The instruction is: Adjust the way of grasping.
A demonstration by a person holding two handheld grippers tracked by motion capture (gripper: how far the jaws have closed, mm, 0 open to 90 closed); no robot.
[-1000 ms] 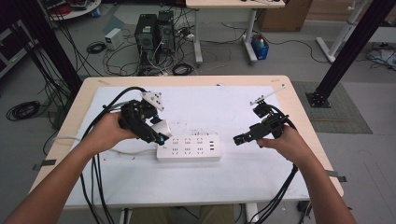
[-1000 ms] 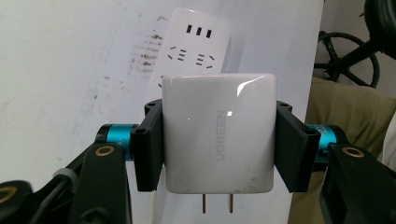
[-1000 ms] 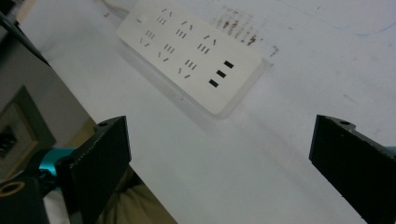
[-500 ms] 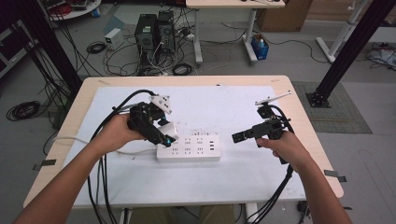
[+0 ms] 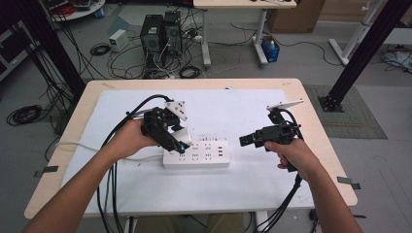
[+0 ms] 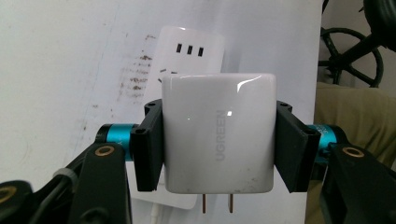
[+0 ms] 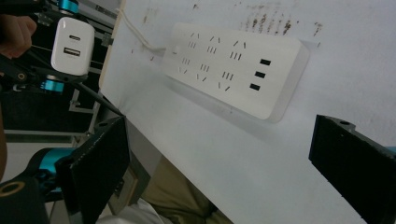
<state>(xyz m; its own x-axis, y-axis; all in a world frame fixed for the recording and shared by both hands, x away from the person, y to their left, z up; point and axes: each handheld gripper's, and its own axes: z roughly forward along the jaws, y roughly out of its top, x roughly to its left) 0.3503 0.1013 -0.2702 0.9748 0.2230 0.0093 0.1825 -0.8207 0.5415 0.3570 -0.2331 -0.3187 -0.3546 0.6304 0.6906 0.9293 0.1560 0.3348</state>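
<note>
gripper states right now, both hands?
Left gripper: shut on the white charger, above the power strip.
Right gripper: open, holding nothing.

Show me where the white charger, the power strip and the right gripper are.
white charger [image 6: 217, 140], left gripper view, front face by the logo.
power strip [image 5: 197, 158], high view, top face.
right gripper [image 5: 244, 141], high view, between its jaw tips.

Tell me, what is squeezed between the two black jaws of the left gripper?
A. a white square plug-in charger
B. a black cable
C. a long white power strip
A: the left gripper clamps the white square charger by its sides, prongs showing below.
</note>
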